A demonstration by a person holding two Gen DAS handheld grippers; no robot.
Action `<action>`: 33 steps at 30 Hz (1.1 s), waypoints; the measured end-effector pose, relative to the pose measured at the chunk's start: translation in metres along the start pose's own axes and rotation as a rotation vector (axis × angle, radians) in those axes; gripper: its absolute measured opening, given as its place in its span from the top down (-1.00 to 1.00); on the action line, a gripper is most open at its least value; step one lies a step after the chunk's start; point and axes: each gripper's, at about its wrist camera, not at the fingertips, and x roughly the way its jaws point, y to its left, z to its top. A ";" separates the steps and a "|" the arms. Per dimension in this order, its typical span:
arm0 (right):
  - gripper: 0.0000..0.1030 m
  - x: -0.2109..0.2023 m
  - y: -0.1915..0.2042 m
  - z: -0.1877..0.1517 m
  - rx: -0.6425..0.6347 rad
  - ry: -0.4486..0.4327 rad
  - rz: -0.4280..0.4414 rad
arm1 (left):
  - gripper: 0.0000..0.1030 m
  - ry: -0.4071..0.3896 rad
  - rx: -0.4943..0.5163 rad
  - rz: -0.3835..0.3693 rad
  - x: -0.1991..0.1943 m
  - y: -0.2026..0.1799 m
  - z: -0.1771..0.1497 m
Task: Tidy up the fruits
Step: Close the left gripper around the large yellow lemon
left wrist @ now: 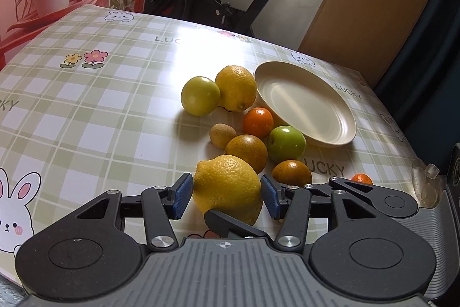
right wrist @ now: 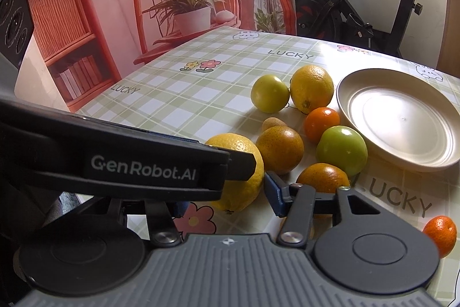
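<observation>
While fruits crowd the plate (left wrist: 330, 131), left hand-held gripper (left wrist: 227, 196) brackets a lemon (left wrist: 227, 186).

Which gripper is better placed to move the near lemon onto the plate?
Left. The left gripper already has its blue pads on both sides of the near lemon; the right gripper is behind it, partly blocked.

Lemons (left wrist: 227, 186), oranges (left wrist: 247, 153) and green apples (left wrist: 286, 144) cluster just beside the apparently bare cream plate (left wrist: 339, 117).

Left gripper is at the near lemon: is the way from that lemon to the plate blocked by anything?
Yes. Between the near lemon and the plate sit a speckled orange, a green apple and another orange; lifting over them looks necessary.
</observation>
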 end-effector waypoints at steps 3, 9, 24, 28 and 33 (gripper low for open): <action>-0.05 -0.003 0.001 -0.001 0.002 -0.002 -0.002 | -0.05 -0.014 0.034 0.022 -0.003 -0.007 -0.004; 0.01 -0.014 0.001 -0.001 0.015 -0.038 -0.008 | 0.06 -0.020 0.041 0.017 -0.009 -0.010 -0.004; 0.02 -0.015 0.001 -0.006 0.012 -0.012 -0.008 | -0.18 0.016 0.024 0.022 -0.006 -0.006 -0.001; -0.06 -0.011 -0.001 -0.008 0.018 -0.003 -0.012 | -0.23 0.033 0.015 0.005 -0.002 -0.006 -0.003; -0.09 -0.007 -0.004 -0.009 0.033 0.003 -0.014 | -0.24 0.039 0.017 -0.013 0.002 -0.007 -0.004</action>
